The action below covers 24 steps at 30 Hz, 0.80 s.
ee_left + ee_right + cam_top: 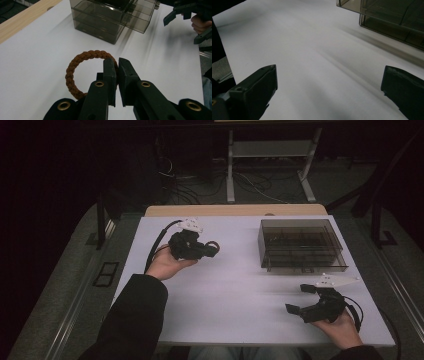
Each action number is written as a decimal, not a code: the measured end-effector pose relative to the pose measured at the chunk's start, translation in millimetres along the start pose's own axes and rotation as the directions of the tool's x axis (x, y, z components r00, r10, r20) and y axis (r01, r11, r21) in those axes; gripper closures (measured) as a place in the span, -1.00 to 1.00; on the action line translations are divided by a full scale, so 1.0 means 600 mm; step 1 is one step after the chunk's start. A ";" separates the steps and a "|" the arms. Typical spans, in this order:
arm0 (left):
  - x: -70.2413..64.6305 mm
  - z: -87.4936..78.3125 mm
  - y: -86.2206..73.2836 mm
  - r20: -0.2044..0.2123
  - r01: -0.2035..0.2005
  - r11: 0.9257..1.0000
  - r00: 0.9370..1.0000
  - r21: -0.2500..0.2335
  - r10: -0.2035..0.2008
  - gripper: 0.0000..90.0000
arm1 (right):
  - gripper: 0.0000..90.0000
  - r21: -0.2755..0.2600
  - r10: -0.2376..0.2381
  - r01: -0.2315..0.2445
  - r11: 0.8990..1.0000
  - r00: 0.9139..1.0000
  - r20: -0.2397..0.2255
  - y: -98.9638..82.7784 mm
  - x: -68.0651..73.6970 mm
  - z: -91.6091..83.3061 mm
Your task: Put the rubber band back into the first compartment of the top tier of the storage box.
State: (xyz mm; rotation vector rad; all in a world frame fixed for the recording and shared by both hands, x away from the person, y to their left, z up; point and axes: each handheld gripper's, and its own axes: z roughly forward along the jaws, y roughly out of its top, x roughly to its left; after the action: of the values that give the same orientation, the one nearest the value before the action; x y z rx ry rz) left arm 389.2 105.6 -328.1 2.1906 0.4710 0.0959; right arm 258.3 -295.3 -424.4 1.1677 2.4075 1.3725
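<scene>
Dark floor and a tangle of cables lie beyond the white table, whose far edge shows a strip of pale wood. Take the smoked clear drawer box at the far right of the table as your landmark.

Well to the left of that box, your left hand holds the left gripper above the table, its nose turned toward the box. Its jaws are pinched on a brown braided ring: in the left gripper view the two black pads are closed on the ring's right-hand side, with only a narrow slit between them, and the rest of the loop sticks out to the left, its hole open over the white surface. In the high view the ring shows at the gripper's tip, on the side facing the box, with a stretch of bare table between them.

Nearer you than the box, by the table's front right corner, your right hand holds the right gripper. Its jaws are spread wide with nothing between them; in the right gripper view they frame bare table, with the box's lower corner in the top right.
</scene>
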 end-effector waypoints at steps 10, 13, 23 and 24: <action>-0.008 0.011 0.023 0.017 -0.027 1.000 0.999 -0.004 0.027 0.86 | -0.99 0.000 -0.001 0.001 1.000 1.000 0.000 0.000 0.000 0.000; -0.012 0.016 0.029 0.021 -0.034 0.999 0.999 -0.007 0.034 0.86 | -0.99 -0.001 0.000 0.000 1.000 1.000 0.001 0.000 0.000 -0.001; -0.020 0.029 0.051 0.040 -0.059 0.998 0.997 -0.010 0.060 0.86 | -0.99 -0.002 -0.001 0.001 1.000 1.000 0.001 0.000 -0.001 -0.001; -0.020 0.029 0.053 0.042 -0.065 0.998 0.997 -0.007 0.065 0.86 | -0.99 -0.002 0.000 0.000 1.000 1.000 0.001 0.000 -0.001 -0.001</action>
State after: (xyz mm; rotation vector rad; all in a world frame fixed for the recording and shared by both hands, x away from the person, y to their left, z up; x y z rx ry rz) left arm 391.4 70.5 -313.2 2.1985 0.3753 0.0859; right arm 258.4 -295.9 -424.1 1.1673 2.4044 1.3739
